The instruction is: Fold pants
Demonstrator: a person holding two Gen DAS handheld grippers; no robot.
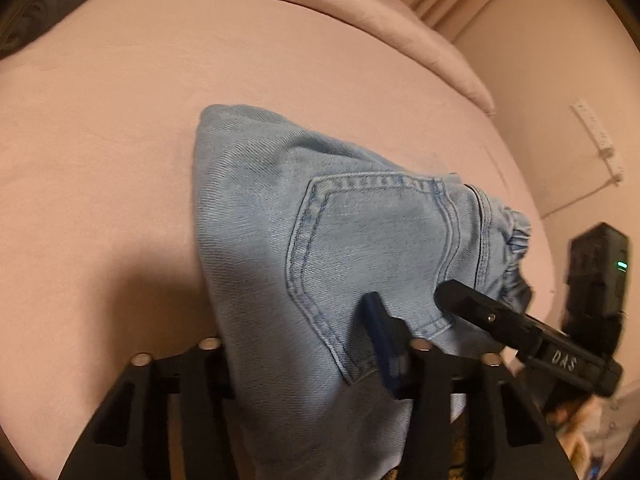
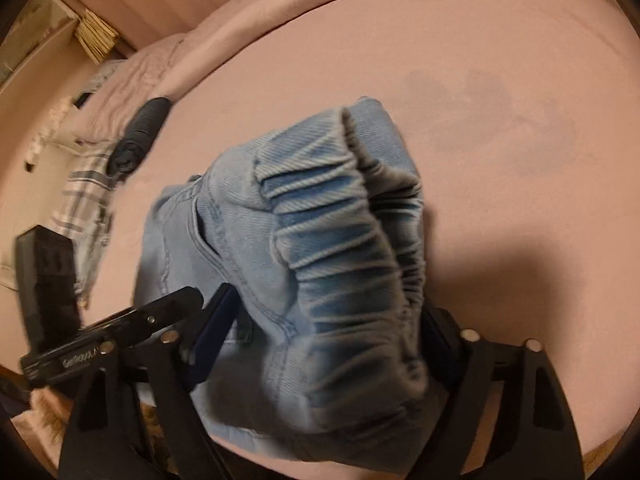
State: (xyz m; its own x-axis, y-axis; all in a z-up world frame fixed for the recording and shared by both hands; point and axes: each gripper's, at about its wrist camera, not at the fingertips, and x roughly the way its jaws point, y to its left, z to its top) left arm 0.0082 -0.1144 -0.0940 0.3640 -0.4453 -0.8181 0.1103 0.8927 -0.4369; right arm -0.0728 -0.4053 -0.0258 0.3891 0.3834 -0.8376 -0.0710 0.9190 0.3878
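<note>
Light blue denim pants [image 1: 320,240] lie folded into a thick bundle on a pink bed [image 1: 120,140]. In the left wrist view the back pocket faces up. The left gripper [image 1: 304,344] straddles the bundle's near edge: its right blue pad [image 1: 380,332] lies on the pocket and its left finger is hidden under the cloth. The right gripper's finger [image 1: 472,304] presses the waistband side. In the right wrist view the elastic waistband [image 2: 340,240] bulges between the wide-apart jaws of the right gripper [image 2: 324,320]. The left gripper's finger [image 2: 168,308] touches the pants at left.
A rolled pink duvet [image 1: 360,20] runs along the bed's far side. A dark rolled garment [image 2: 140,136] and a plaid cloth [image 2: 84,200] lie at the bed's left edge. A power strip [image 1: 596,136] lies on the floor to the right.
</note>
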